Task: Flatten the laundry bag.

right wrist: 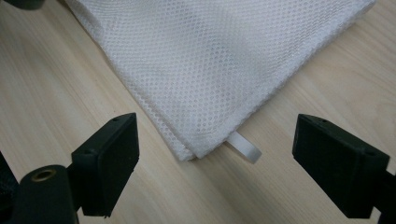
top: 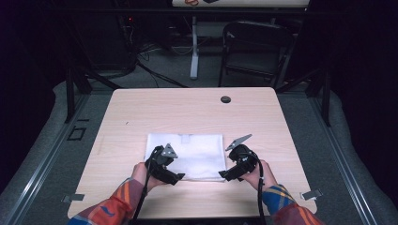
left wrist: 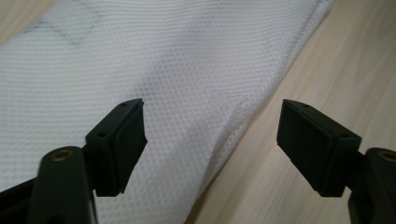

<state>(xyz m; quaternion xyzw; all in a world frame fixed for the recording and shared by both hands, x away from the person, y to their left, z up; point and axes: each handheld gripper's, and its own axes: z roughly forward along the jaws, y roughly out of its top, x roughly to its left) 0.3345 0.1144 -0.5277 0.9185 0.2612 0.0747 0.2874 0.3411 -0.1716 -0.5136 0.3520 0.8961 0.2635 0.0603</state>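
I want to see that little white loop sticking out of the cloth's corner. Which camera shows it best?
The right gripper view: the white loop pokes out from under the mesh cloth's corner, close up between the open jaws. The left gripper view shows the cloth's edge, and in the high view the loop is too small to make out.

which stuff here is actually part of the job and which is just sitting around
Part of the job:
- white mesh cloth, folded flat on the table
- left gripper, jaws open over the cloth's near edge
- right gripper, jaws open around the cloth's corner
- small white tab at that corner

Just lying about:
- black round cap at the table's far edge
- folding chair behind the table
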